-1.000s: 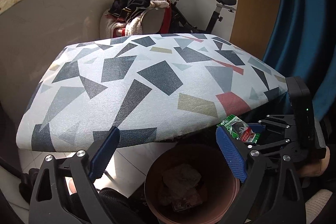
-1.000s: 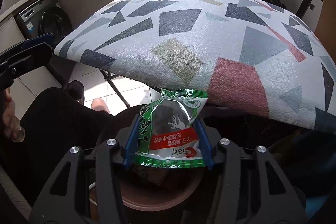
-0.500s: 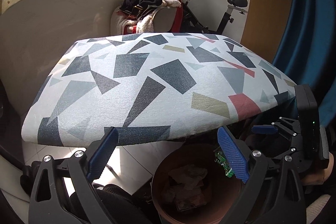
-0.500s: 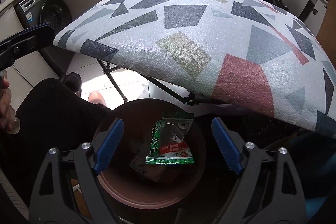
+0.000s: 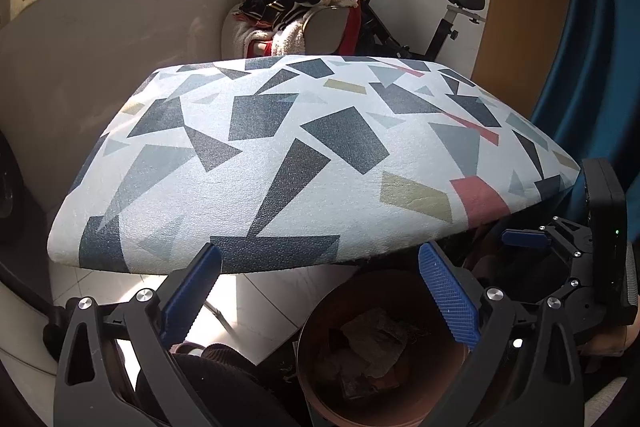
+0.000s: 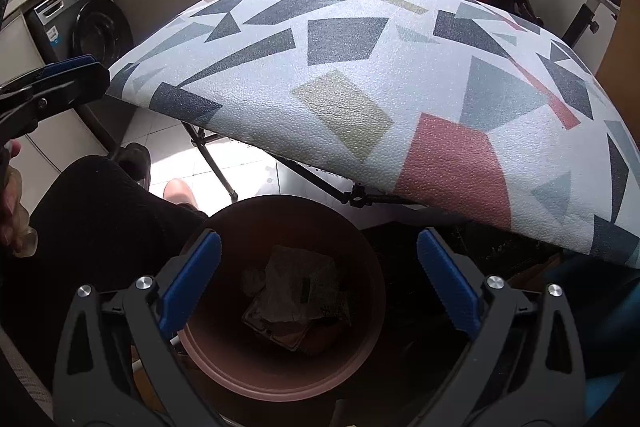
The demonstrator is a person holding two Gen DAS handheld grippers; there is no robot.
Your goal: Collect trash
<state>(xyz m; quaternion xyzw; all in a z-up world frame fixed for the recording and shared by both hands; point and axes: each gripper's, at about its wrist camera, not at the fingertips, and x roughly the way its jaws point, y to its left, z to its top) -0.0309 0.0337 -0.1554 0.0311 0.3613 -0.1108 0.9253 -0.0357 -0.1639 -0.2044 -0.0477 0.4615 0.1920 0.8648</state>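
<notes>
A round brown bin (image 6: 280, 379) stands on the floor under the near edge of the table. Crumpled wrappers (image 6: 294, 301) lie at its bottom, with a dark green packet (image 6: 326, 301) among them. My right gripper (image 6: 318, 287) is open and empty, hovering right above the bin. My left gripper (image 5: 320, 301) is open and empty, to the left of the bin (image 5: 320, 347), with trash (image 5: 368, 351) visible inside. The right gripper (image 5: 560, 251) also shows at the right of the left wrist view.
A table (image 5: 304, 155) with a white cover printed with grey, red and tan shapes fills the middle; its folding legs (image 6: 216, 167) stand behind the bin. A person's dark-clothed leg (image 6: 92, 211) is at the left. A chair piled with clothes (image 5: 296, 15) and an exercise bike (image 5: 440, 27) stand behind.
My right gripper opened and let go of the green snack packet, which fell into the brown bin. Both grippers have risen slightly; the left stayed open.
</notes>
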